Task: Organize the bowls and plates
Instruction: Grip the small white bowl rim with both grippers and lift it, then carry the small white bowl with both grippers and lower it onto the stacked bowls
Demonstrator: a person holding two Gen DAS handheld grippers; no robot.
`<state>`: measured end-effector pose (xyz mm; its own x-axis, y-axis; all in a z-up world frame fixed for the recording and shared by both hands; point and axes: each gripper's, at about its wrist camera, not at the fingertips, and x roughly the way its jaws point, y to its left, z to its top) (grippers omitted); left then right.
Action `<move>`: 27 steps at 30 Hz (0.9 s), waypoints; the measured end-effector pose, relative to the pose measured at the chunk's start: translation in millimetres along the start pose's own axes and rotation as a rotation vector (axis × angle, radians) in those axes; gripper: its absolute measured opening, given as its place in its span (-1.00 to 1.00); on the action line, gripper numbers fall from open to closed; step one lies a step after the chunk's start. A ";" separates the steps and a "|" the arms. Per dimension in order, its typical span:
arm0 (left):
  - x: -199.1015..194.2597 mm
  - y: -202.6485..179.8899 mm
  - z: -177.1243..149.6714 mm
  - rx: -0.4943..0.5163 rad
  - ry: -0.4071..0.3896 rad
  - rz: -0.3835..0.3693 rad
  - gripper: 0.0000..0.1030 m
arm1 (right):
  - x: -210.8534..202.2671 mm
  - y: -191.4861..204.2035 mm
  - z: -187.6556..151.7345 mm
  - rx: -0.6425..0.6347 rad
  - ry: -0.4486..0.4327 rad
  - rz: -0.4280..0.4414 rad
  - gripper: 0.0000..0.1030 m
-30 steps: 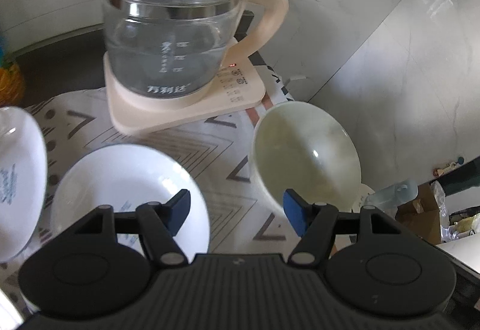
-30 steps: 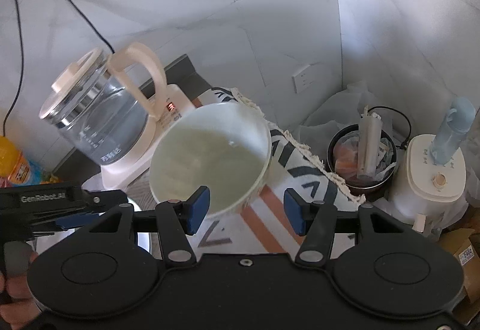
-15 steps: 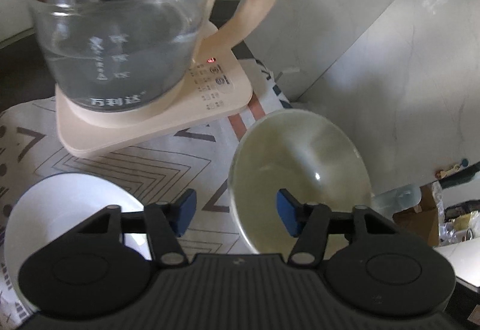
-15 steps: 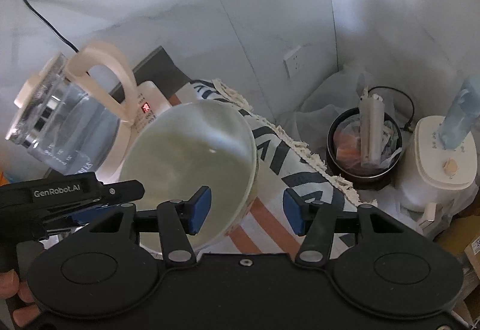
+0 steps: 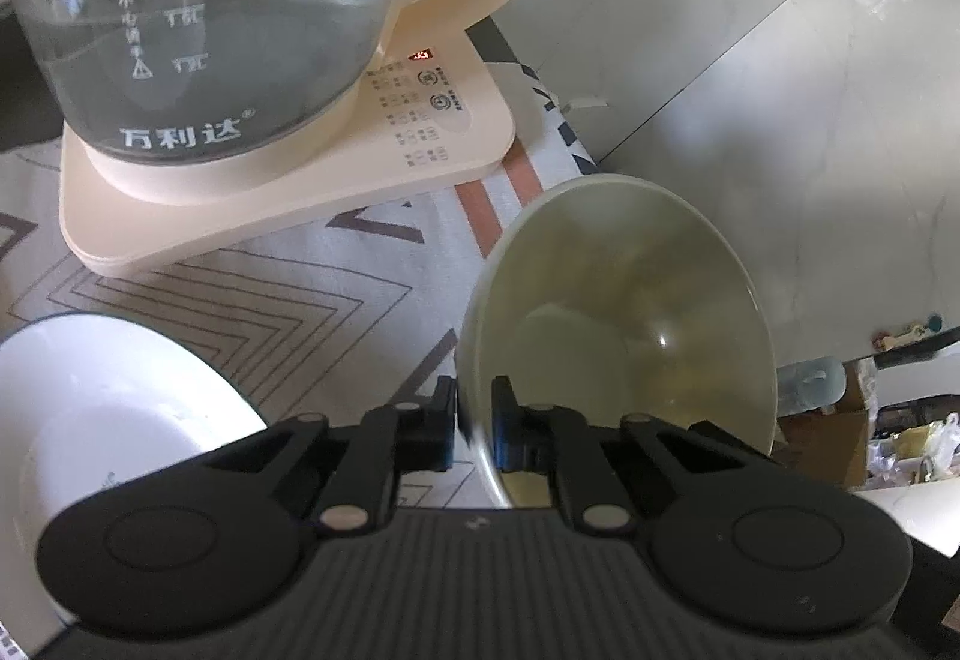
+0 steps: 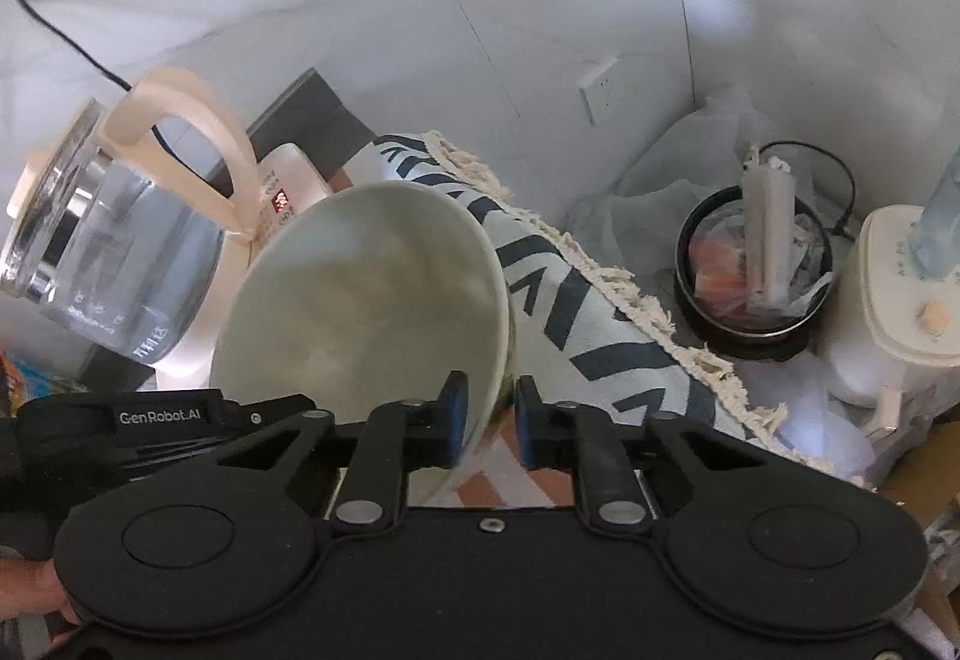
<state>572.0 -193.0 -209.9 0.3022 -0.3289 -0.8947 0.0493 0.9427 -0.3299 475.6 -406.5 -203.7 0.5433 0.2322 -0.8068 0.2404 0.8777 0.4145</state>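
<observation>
On my left wrist view I read "万利达" in white on the glass kettle [image 5: 198, 30], low on its wall, under level marks too blurred to make out. Its cream base [image 5: 336, 192] carries small printed control labels (too tiny for me) and a red lit display I cannot read. On my right wrist view, "GenRobot.AI" stands on the left gripper [image 6: 156, 417].

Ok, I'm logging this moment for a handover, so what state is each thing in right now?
Left tool: shut on the green bowl's rim.
Right tool: shut on the green bowl's rim.
Green bowl: tilted, empty, rim clamped by both tools.
White bowl: upright on the tablecloth, empty.
Glass kettle: seated on its base, partly filled with water.
Kettle base: red indicator lit.
</observation>
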 end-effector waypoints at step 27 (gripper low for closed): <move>-109.2 -18.1 -56.3 -0.041 -0.138 0.012 -0.80 | -93.1 32.7 -26.5 -0.137 -0.101 0.062 -0.70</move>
<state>484.5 -177.4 -123.3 0.4306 -0.3045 -0.8496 0.0070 0.9425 -0.3342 411.6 -388.2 -126.2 0.6331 0.2504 -0.7325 0.0957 0.9137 0.3950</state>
